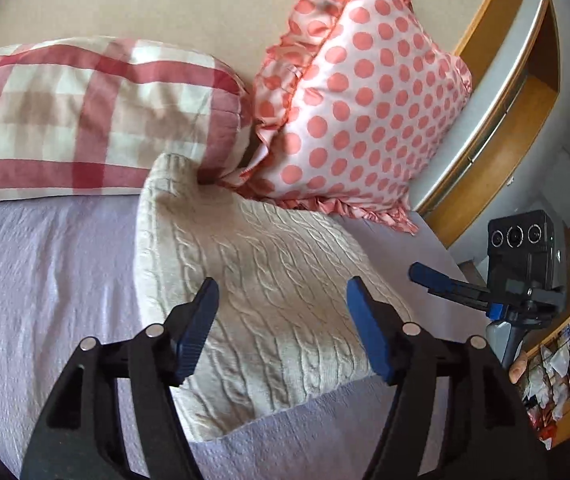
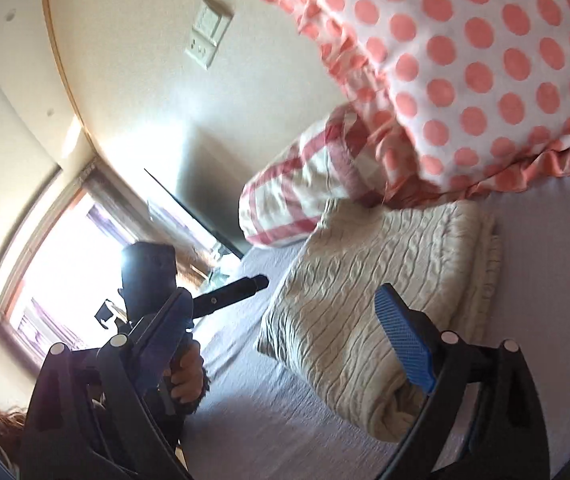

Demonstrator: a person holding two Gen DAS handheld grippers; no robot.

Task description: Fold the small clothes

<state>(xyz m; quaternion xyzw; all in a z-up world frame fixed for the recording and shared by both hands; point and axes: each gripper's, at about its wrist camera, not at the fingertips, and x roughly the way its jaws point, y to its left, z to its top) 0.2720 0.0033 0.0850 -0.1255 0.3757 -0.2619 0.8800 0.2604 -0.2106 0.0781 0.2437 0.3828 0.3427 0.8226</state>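
Two grippers: both are over the bed with their jaws spread wide and nothing between them.
Left gripper (image 1: 283, 328): it hangs just above the near part of the sweater (image 1: 261, 300), blue pads (image 1: 199, 332) apart to either side of the knit, touching nothing that I can see.
Right gripper (image 2: 297, 344): it is off to the sweater's side, jaws equally wide and empty; in the left wrist view it shows at the bed's far edge (image 1: 445, 282).
Sweater: a cream cable-knit piece, lying in a compact stacked bundle on the lilac bedspread (image 1: 45, 272); layered edges show on one side in the right wrist view (image 2: 485, 264). Its far corner is tucked against the checked pillow (image 1: 85, 116), close under the spotted pillow (image 1: 365, 96).
Why placed so: the bundle sits flat on the bedspread, likely so it keeps its shape with no grip on it.
Stage, as I judge it: folding looks finished or nearly so, since no sleeve or hem trails loose.
Next move: perhaps a final press or a lift from both sides.
Risk: a one-sided pinch could let the layers slide open.
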